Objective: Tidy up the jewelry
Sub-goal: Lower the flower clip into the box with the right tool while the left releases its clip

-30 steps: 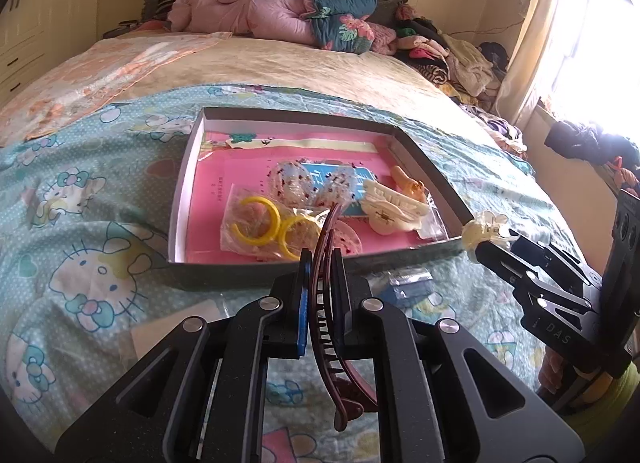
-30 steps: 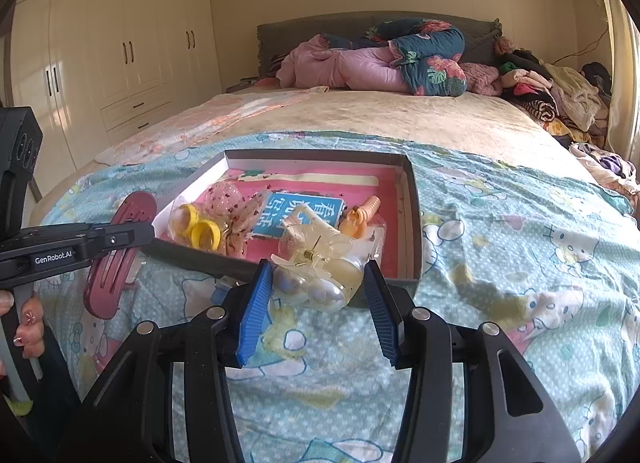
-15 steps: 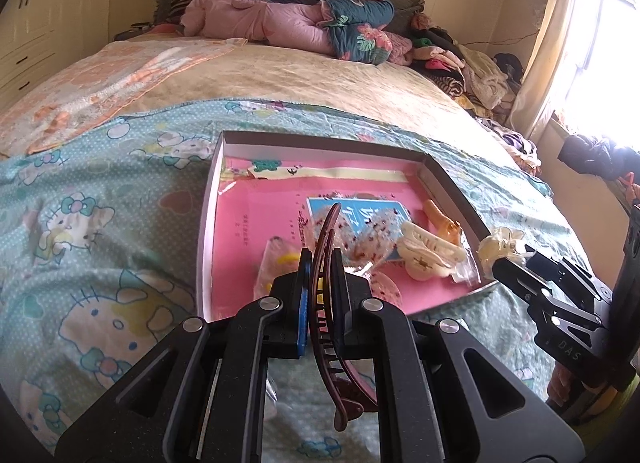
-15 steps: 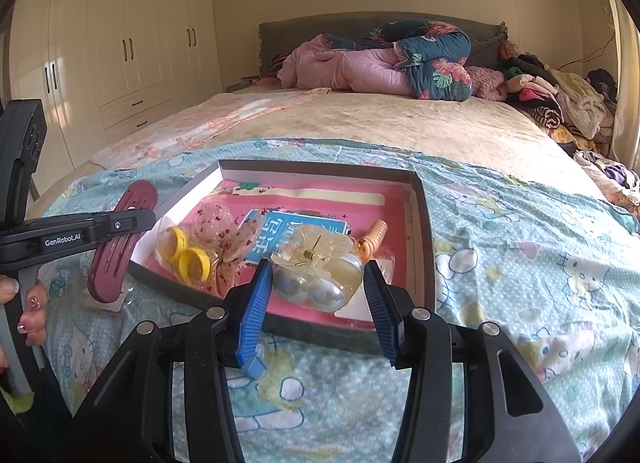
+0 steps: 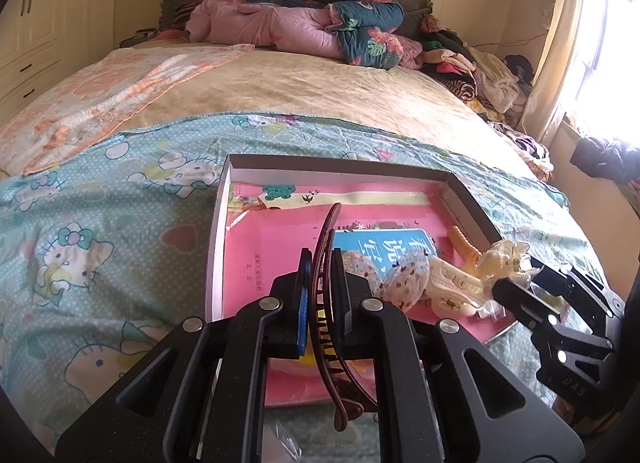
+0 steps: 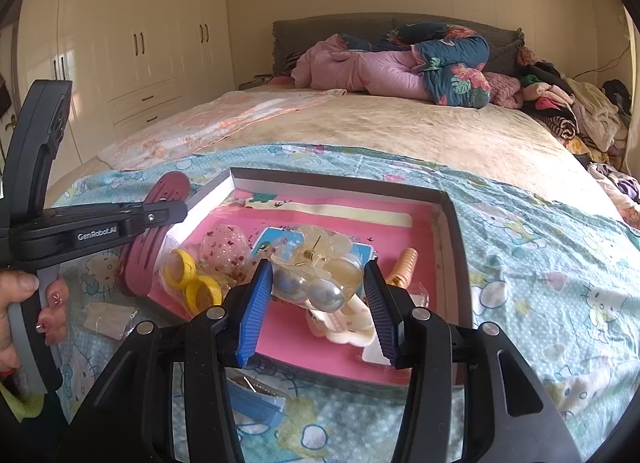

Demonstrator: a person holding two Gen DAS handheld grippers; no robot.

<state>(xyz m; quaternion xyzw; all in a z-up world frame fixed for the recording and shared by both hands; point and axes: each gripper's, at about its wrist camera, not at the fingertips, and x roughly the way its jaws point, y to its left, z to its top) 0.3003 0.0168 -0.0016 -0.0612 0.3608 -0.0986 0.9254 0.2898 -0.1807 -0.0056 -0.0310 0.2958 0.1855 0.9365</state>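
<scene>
While both pairs of tongs push forward over the bed, the shallow box (image 5: 464,187) with its pink lining slides closer and lower in both views than it sat a second ago, and that is the real news: both loads are now over the box instead of short of its near wall. The left tongs (image 5: 320,295) are pinched nearly closed on the dark red banana clip (image 5: 326,263), which stands on edge between the pads, its tip reaching out above the pink lining and its hinged tail hanging back toward the camera. The right tongs (image 6: 318,295) are spread fairly wide yet pressed against both sides of the clear pearl claw clip (image 6: 316,279), carried above the right half of the box. Already inside the box lie the yellow rings (image 6: 192,283) in their bag near the left wall, a speckled clear piece (image 6: 224,241), a blue card (image 5: 384,245), a cream claw clip (image 5: 456,287) and an orange clip (image 6: 404,265) by the right wall. Outside the near wall, on the Hello Kitty sheet (image 6: 560,263), a small clear packet (image 6: 106,317) and a blue comb (image 6: 260,403) still wait. My read: both clips are lined up for release into the box, with the open pink floor left of centre the obvious landing spot for the banana clip.
</scene>
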